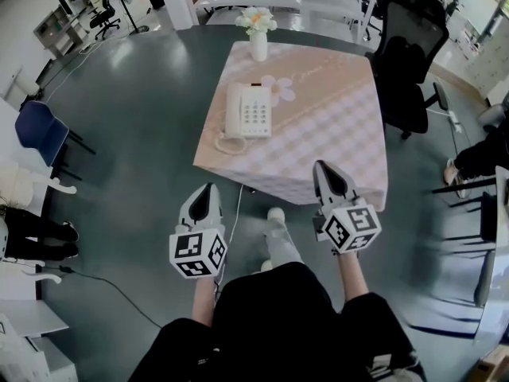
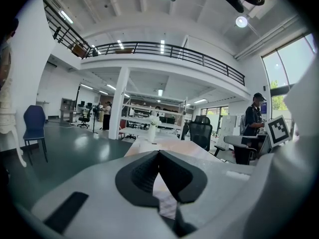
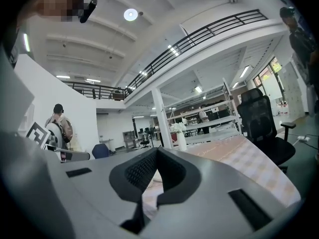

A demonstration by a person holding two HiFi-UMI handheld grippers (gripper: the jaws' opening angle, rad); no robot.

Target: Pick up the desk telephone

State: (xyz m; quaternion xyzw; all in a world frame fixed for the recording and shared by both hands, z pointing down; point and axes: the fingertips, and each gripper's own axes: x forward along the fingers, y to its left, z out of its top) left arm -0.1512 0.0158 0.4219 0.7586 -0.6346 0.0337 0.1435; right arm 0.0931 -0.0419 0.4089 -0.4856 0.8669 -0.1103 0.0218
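Note:
A white desk telephone with a coiled cord lies on the left part of a table covered in a pink checked cloth. My left gripper hangs over the floor short of the table's near left corner, shut and empty. Shut too, with nothing in it, my right gripper sits over the near edge of the cloth, to the right of the phone and nearer to me. In the left gripper view the jaws meet tip to tip before the table. The right gripper looks along the cloth.
A white vase with flowers stands at the table's far edge. A black office chair sits right of the table, a blue chair far left. A cable runs across the floor by my feet. People stand at the room's edges.

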